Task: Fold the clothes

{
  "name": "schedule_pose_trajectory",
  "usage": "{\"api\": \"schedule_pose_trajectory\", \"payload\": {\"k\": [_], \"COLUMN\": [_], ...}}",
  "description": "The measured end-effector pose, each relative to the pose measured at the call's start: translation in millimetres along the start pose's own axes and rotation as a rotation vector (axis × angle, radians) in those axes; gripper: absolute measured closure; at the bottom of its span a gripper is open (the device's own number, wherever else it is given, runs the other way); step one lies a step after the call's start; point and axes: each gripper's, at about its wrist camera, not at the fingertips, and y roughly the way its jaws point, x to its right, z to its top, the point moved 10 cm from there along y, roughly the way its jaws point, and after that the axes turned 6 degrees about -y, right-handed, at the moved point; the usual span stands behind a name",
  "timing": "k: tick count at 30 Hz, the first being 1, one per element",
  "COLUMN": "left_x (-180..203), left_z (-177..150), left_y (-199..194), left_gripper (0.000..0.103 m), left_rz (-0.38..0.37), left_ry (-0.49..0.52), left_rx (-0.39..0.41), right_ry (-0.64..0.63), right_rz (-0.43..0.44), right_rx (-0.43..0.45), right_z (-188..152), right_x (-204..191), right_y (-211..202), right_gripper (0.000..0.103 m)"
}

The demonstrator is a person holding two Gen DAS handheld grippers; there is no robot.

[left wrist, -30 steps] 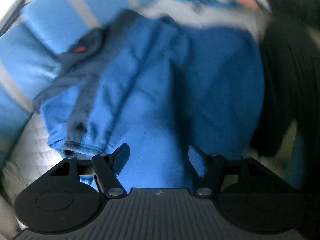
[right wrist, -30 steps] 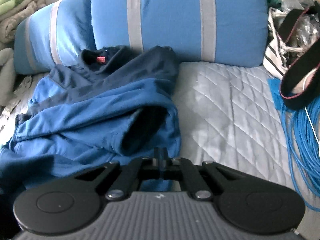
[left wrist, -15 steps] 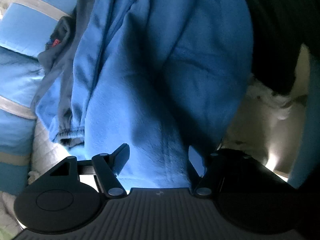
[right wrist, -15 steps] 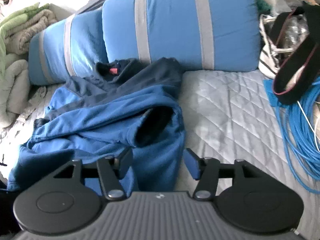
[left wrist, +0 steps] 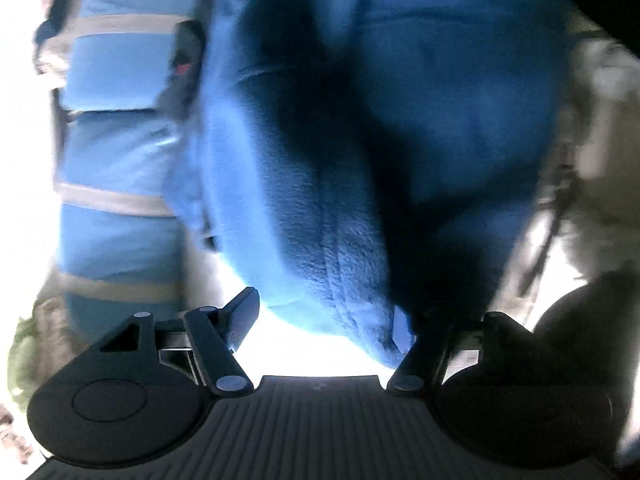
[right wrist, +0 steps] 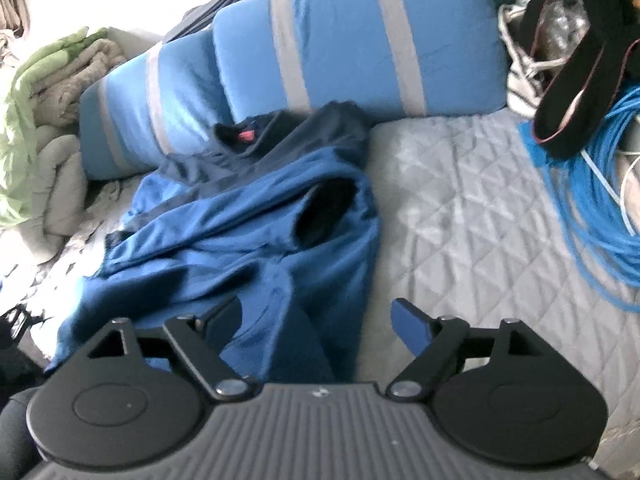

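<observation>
- Fleece top [right wrist: 248, 236], blue with a navy collar and shoulder panel, lies rumpled on the quilted bed [right wrist: 472, 208], its collar end up against the striped blue pillows [right wrist: 360, 40] and one sleeve opening gaping near its middle.
- Its lower part trails toward the near edge of the bed, where the right gripper [right wrist: 316, 314] sits just above the cloth.
- That gripper's fingers have just been opening; they now stand wide, with a fold of hem lying low between them but neither pad pressing on it.
- Seen from the left wrist, the left gripper [left wrist: 324, 312] faces a bulging edge of the same fleece [left wrist: 320, 160]. Its fingers are parted, the cloth resting against the far one, and no pinch is visible, so I read it as not gripping.
- Judgement: the garment is far from flat, so the step in hand looks like taking fresh holds to spread it out before any fold.
- To do that well, each gripper should pinch a single layer at a hem corner or side seam, not a bunched ridge, then draw the two holds apart evenly.
- Clutter sits well to the right: a coil of blue cable [right wrist: 592, 208] and a black strap [right wrist: 580, 68]; pulling the cloth that way risks snagging.
</observation>
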Motion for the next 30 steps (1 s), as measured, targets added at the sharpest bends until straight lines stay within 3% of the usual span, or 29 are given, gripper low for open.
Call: {"api": "schedule_pose_trajectory", "payload": {"k": [4,8,9,10,11,12,15,16,19,26,30], "left_x": [-37.7,-64.8,-70.9,-75.3,-79.7,-88.2,-105.8,-112.7,-142.7,-187.8,-192.3], "left_z": [4.5,8.1,9.3,10.6,12.0,12.9,8.1,5.7,-5.5,-27.3,-24.9], "left_y": [7.1,14.5,16.3,16.6,16.8,15.6,15.3,12.7,16.3,51.5,79.6], "left_gripper": [0.037,0.048,0.058,0.07,0.081,0.082,0.084,0.085,0.085,0.085,0.085], "left_rz": [0.072,0.093,0.088,0.076,0.065,0.068,0.051,0.036,-0.043,-0.36,-0.475], "left_ry": [-0.09,-0.129,-0.14,-0.15,-0.16,-0.176,-0.228,-0.258,-0.354,-0.688,-0.794], "left_rx": [0.009,0.012,0.015,0.023,0.031,0.047,0.073,0.075,0.064,0.023,-0.009], "right_ry": [-0.05,-0.105,-0.126,-0.149,-0.165,-0.183,-0.244,-0.227,-0.19,-0.197,-0.227], "right_rz": [-0.003,-0.071,-0.08,-0.075,-0.059,-0.051,-0.098,-0.107,-0.134,-0.143,-0.155], "right_rx": [-0.071,-0.192,-0.221,-0.253,-0.281,-0.301,-0.274,-0.255,-0.207,-0.181,-0.209], "right_z": [-7.8,-19.8,-23.2,-27.6,-31.3,-33.3,-21.3,-12.0,14.2,46.4,59.3], "right_x": [-21.6,-29.0,-30.6,-33.0,-35.5,-37.3,-33.4,-27.1,-7.7,0.8,-1.0], "right_y": [7.7,29.7,35.7,40.7,44.3,46.5,39.7,35.5,24.9,37.3,60.3], "right_gripper": [0.009,0.01,0.02,0.055,0.081,0.094,0.096,0.102,0.102,0.102,0.102]}}
